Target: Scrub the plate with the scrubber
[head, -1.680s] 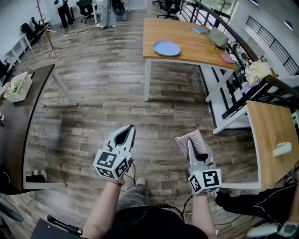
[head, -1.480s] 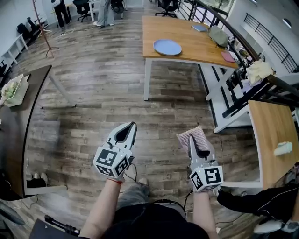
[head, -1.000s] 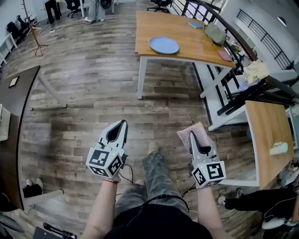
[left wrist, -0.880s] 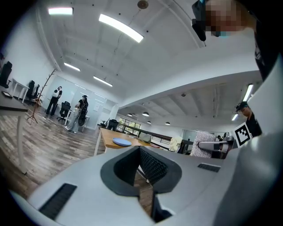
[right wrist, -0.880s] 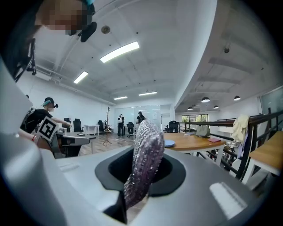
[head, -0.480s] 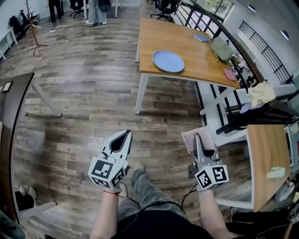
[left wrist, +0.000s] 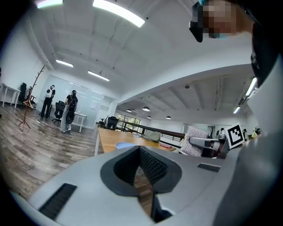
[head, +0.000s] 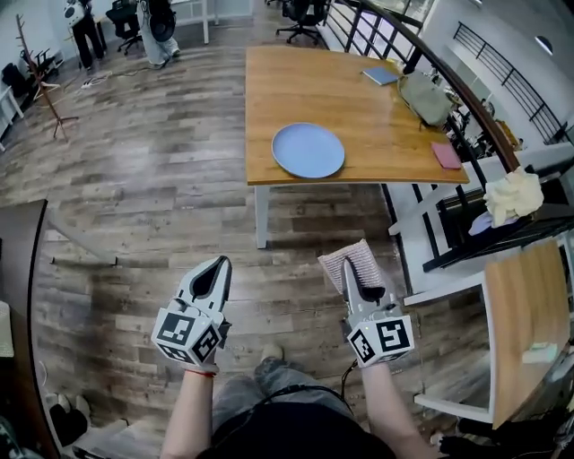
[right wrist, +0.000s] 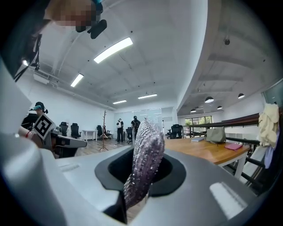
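A round blue plate [head: 308, 150] lies near the front edge of a wooden table [head: 377, 134], well ahead of both grippers. My right gripper [head: 347, 266] is shut on a pinkish striped scrubber [head: 343, 259], which stands up from its jaws over the floor. In the right gripper view the scrubber [right wrist: 146, 154] rises out of the gripper [right wrist: 141, 176]. My left gripper [head: 222, 263] is shut on nothing, at about the same height to the left. In the left gripper view the plate [left wrist: 126, 145] shows beyond the jaws of that gripper [left wrist: 140, 151].
A grey bag [head: 424, 97], a blue book [head: 382, 75] and a pink pad [head: 446, 155] lie on the table's far right side. A black railing [head: 448, 81] runs behind it. A second desk [head: 525, 332] stands right, a dark table [head: 13, 296] left. People [head: 161, 22] stand far off.
The person has walked toward the wooden table, so the plate is nearer and lower in view. Both grippers keep their pose, the right still holding the scrubber.
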The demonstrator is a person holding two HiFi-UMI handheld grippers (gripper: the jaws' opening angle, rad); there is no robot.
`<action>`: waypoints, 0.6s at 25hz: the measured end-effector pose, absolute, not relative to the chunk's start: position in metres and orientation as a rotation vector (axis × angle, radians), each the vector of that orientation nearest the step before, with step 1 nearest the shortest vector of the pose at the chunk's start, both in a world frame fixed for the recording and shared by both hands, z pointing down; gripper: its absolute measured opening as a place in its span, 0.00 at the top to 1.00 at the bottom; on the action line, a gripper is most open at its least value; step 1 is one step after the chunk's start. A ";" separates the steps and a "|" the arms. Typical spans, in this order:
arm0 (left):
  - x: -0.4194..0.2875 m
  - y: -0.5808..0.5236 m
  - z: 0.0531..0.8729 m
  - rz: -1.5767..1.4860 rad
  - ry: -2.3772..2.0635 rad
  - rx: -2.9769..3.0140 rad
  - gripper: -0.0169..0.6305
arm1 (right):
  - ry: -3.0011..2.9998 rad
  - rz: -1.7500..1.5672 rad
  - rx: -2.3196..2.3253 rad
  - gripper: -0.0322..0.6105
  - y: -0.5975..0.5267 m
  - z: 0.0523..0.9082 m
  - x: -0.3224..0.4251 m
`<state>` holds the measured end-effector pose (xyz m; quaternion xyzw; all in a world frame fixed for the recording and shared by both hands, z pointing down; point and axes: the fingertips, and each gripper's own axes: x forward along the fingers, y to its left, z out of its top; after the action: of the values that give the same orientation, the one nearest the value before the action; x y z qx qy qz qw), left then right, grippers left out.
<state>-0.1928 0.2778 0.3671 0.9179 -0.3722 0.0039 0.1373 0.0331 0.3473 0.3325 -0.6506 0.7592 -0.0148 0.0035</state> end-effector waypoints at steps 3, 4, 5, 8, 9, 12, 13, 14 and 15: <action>-0.186 0.252 0.365 0.007 -1.086 2.649 0.98 | 2.372 -0.058 -2.021 0.83 0.327 0.328 0.044; -0.183 0.245 0.365 0.005 -1.087 2.647 0.98 | 2.367 -0.060 -2.020 0.83 0.323 0.327 0.050; -0.180 0.239 0.364 0.004 -1.088 2.647 0.98 | 2.361 -0.060 -2.023 0.83 0.319 0.326 0.055; -0.172 0.222 0.362 0.001 -1.095 2.649 0.98 | 2.335 -0.061 -2.036 0.83 0.307 0.324 0.073; -0.170 0.217 0.362 0.002 -1.096 2.649 0.98 | 2.324 -0.067 -2.041 0.83 0.303 0.324 0.078; -0.164 0.206 0.369 0.020 -1.095 2.643 0.98 | 2.300 -0.088 -2.052 0.83 0.294 0.329 0.090; -0.161 0.202 0.371 0.025 -1.093 2.640 0.98 | 2.297 -0.094 -2.052 0.83 0.291 0.331 0.092; -0.158 0.198 0.372 0.029 -1.089 2.637 0.98 | 2.293 -0.099 -2.052 0.83 0.286 0.332 0.094; -0.154 0.194 0.374 0.034 -1.083 2.637 0.98 | 2.290 -0.105 -2.051 0.83 0.281 0.333 0.097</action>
<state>-0.1539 0.1940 0.3735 0.9152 -0.3758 0.0119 0.1449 0.0966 0.2811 0.3334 -0.6663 0.7442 -0.0342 0.0328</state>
